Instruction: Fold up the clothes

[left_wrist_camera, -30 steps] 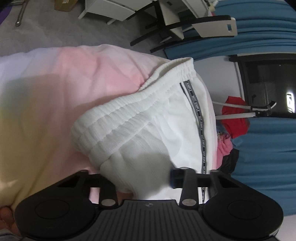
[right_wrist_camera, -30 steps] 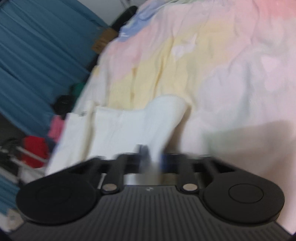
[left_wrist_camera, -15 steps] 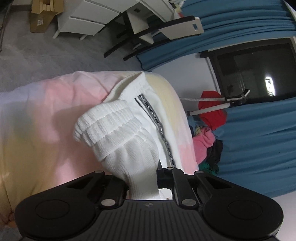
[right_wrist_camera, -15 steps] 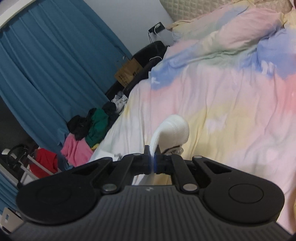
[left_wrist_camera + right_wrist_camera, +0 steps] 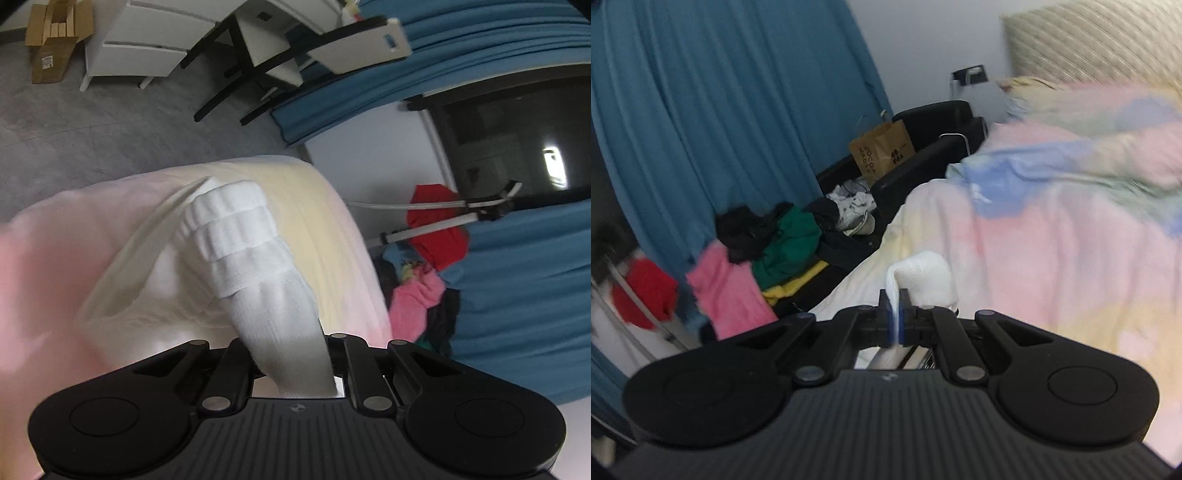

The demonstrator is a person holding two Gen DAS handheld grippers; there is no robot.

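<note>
The bed (image 5: 1071, 240), covered by a pastel quilt of pink, yellow and blue patches, fills the right of the right wrist view and the lower left of the left wrist view; blue curtains (image 5: 720, 110) hang behind it, with a padded headboard (image 5: 1089, 40) at the far end; on the floor beside the bed lies a heap of clothes (image 5: 783, 251) in pink, green, black and yellow, with a black armchair (image 5: 934, 147) holding a brown paper bag (image 5: 882, 147) behind it; the left wrist view also shows white drawers (image 5: 136, 40), a dark chair (image 5: 295, 48) and a red garment (image 5: 436, 225) on a rack. The white garment (image 5: 258, 266), a ribbed knit with a broad elastic band, is lifted off the quilt, its band end standing up and the rest trailing onto the bed; the left tongs (image 5: 291, 369) are closed on a thick bunch of it, the cloth filling the gap between the fingers; the right tongs (image 5: 894, 317) are pinched nearly together on a thin edge of the same white garment, which bulges in a rounded fold just above the blue pads (image 5: 884, 314).
</note>
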